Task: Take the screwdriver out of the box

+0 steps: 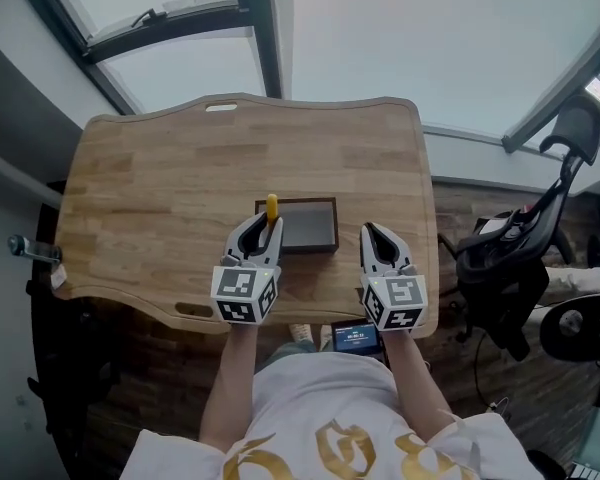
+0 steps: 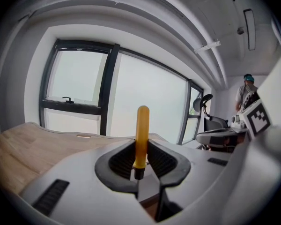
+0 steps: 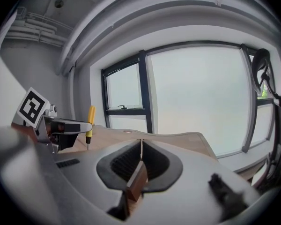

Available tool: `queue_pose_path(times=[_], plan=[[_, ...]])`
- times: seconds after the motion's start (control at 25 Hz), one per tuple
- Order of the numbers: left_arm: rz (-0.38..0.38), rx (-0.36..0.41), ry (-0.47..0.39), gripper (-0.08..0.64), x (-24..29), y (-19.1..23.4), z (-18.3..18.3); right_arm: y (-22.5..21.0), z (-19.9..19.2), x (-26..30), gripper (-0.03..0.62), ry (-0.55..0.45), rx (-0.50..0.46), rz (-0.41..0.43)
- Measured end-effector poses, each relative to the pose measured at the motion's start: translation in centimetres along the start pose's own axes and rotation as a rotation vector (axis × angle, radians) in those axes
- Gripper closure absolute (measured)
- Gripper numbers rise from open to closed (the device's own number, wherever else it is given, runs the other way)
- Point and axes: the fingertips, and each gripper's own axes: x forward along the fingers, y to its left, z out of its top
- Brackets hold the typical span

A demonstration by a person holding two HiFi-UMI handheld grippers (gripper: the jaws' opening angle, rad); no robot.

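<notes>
Left tool (image 1: 265, 226) clamping yellow screwdriver (image 1: 272, 208) by handle, holding it upright over left end of dark open box (image 1: 310, 246) sitting on bench (image 1: 160, 188). I'm seeing right tool (image 1: 377, 236) hovering just right of box, jaws pressing together.

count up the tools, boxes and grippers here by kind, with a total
yellow-handled screwdriver, upright, clamped in the left gripper: 1
dark rectangular box on the wooden table: 1
handheld two-jaw grippers: 2 (left gripper, right gripper, its jaws together on nothing)
total: 4
</notes>
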Motion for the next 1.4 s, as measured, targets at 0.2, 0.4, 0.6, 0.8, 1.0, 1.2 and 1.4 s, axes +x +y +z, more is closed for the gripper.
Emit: queue_pose_path(times=[0.2,0.4,0.6,0.8,1.0,1.2,1.4], plan=[[0.046,-0.008,-0.014,0.474,-1.1,-0.5,0.3,-0.6,1.2,-0.7,0.558,-0.027,-0.024,0.016],[0.07,-0.003,-0.034,0.474,-2.1,-1.5,1.0,-1.0,2.4,-1.7,0.558,-0.067,-0.048,0.019],[0.093,0.008,-0.047,0.474,-3.1,-2.1,1.6,-0.4,3.5,-2.4,0.56,-0.103,-0.076,0.036],[0.115,0.015,-0.065,0.474,-4.2,-2.4,2.2,-0.2,4.0,-3.1,0.558,-0.118,-0.085,0.042],[0.128,0.022,-0.075,0.474,-5.0,-2.6,2.3,0.3,4.3,-3.8,0.558,-0.134,-0.085,0.06],[0.135,0.024,-0.075,0.474,-5.7,-2.8,2.2,1.0,4.3,-4.1,0.56,-0.134,-0.097,0.068],[0.136,0.029,-0.076,0.474,-6.1,-3.1,2.2,1.2,4.3,-4.3,0.56,-0.128,-0.111,0.065]])
